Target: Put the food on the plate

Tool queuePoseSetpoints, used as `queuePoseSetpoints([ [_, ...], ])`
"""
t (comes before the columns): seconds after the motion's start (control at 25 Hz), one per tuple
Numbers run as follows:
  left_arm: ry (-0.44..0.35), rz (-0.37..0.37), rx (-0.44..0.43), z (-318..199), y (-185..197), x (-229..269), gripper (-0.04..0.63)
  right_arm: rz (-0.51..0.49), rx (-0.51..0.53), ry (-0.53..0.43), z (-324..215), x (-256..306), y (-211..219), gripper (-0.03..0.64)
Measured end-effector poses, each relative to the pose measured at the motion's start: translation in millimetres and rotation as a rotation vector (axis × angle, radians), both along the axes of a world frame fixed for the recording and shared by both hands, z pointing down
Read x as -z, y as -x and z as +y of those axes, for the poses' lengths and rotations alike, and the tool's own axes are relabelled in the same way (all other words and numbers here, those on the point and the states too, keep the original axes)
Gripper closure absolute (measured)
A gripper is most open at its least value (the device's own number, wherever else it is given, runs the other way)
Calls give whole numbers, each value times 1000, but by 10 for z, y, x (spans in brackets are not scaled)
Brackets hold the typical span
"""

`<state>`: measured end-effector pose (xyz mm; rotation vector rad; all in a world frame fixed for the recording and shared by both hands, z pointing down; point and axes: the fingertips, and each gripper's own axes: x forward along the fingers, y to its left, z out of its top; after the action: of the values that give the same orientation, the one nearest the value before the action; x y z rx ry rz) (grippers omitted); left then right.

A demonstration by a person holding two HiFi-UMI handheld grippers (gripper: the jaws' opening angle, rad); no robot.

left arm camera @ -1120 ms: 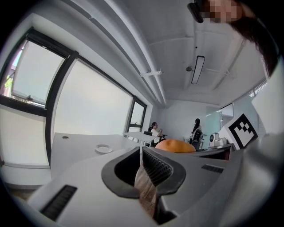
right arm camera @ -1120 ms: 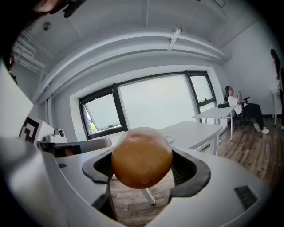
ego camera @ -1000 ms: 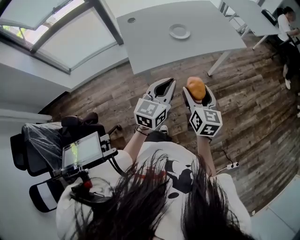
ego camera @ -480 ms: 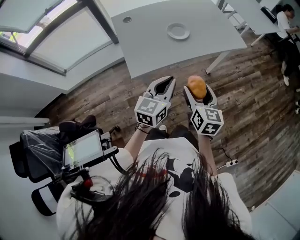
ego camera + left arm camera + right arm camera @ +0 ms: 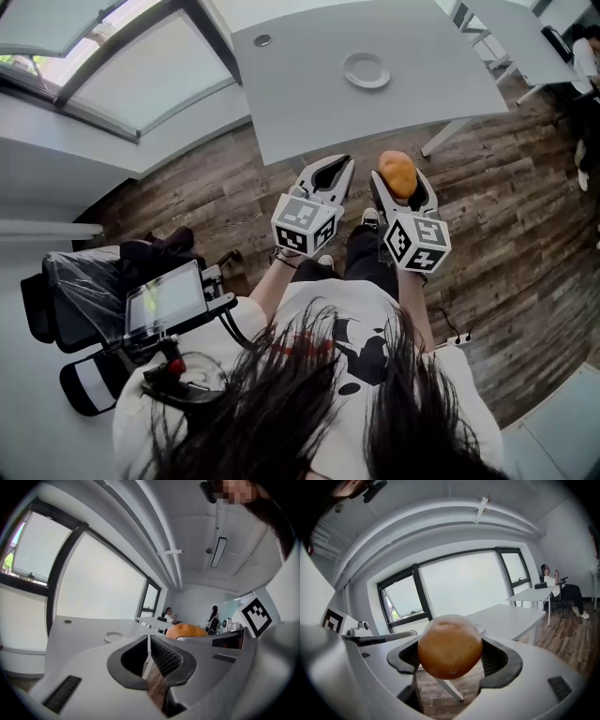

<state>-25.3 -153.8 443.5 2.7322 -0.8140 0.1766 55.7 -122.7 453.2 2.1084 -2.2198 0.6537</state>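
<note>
**The right tongs hold the food**

The right tongs are clenched on the round orange-brown food above the wooden floor; beside them the left tongs are pressed together, holding nothing. Beyond, a white plate sits on the bench

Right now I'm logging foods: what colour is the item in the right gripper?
Orange-brown food, clearest in the right gripper view.

White printed T-shirt, long hair, grey left gripper and right gripper, black-and-white marker cubes
</note>
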Motion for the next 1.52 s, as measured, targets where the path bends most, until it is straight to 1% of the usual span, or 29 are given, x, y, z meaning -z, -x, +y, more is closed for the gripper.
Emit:
queuePoseSetpoints([
  [0.12,-8,-5,32,-136,17,-27,589,4,20,-2,-154,-38,-42,247],
  [0.2,-6,-3,53,-253,-43,-67,589,7,38,0,-282,-79,-122,247],
  [0.28,-4,-3,76,-428,-185,-81,589,12,65,4,-484,-95,-257,247],
  [0.48,-1,-15,113,-877,-711,-1,589,11,127,1,-1043,13,-724,247],
  [0.84,-5,-44,160,-1356,-1224,-26,589,-12,201,4,-1611,-27,-1170,247],
  [1.12,15,-72,186,-1618,-1553,-111,589,-50,242,21,-1938,-115,-1442,247],
  [1.28,35,-79,200,-1664,-1585,-152,589,-72,255,35,-2029,-189,-1487,247],
  [1.4,30,-86,221,-1582,-1505,-135,589,-86,264,33,-1966,-202,-1452,247],
  [1.52,35,-91,244,-1616,-1425,-155,589,-96,272,34,-1977,-218,-1428,247],
])
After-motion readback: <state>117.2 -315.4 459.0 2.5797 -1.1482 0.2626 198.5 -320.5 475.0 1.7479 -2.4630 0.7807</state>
